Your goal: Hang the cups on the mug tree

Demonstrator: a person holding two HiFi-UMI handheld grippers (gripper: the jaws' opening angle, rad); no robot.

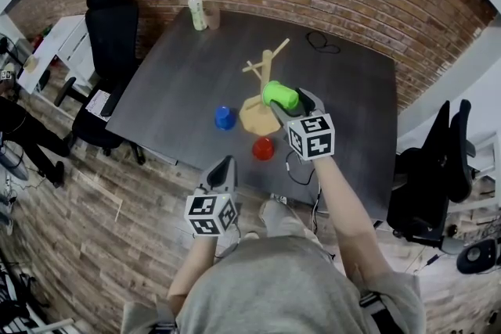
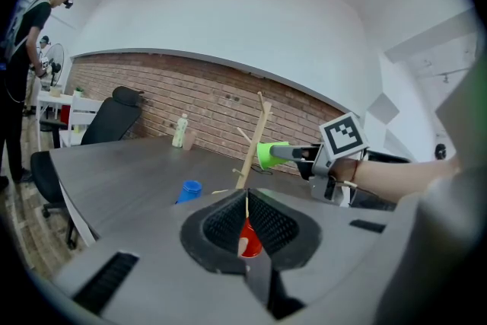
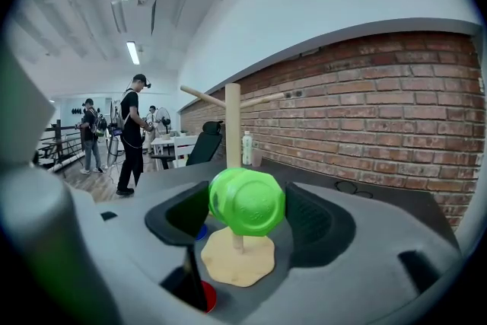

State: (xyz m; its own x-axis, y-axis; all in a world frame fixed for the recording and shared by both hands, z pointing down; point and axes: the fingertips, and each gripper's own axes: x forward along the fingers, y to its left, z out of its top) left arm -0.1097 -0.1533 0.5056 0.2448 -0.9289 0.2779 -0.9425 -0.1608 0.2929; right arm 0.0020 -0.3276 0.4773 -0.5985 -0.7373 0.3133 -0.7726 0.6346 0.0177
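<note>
The left gripper (image 1: 223, 168), fingers pressed together on nothing, hovers at the table's (image 1: 172, 82) near edge. Mid-table, the right gripper's (image 1: 290, 102) fingers stand spread either side of a green cup (image 1: 279, 95) at the mug tree (image 1: 266, 62). The cup looks light, stiff and slick, best gripped across its body.

cups (image 1: 279, 95) (image 1: 225, 118) (image 1: 264, 148): 3 | mug tree (image 1: 264, 70): 1 | bottle (image 1: 196, 12): 1 | chairs (image 1: 113, 27) (image 1: 427, 176): 2

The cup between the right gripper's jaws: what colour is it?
The cup is bright green, seen best in the right gripper view.
</note>
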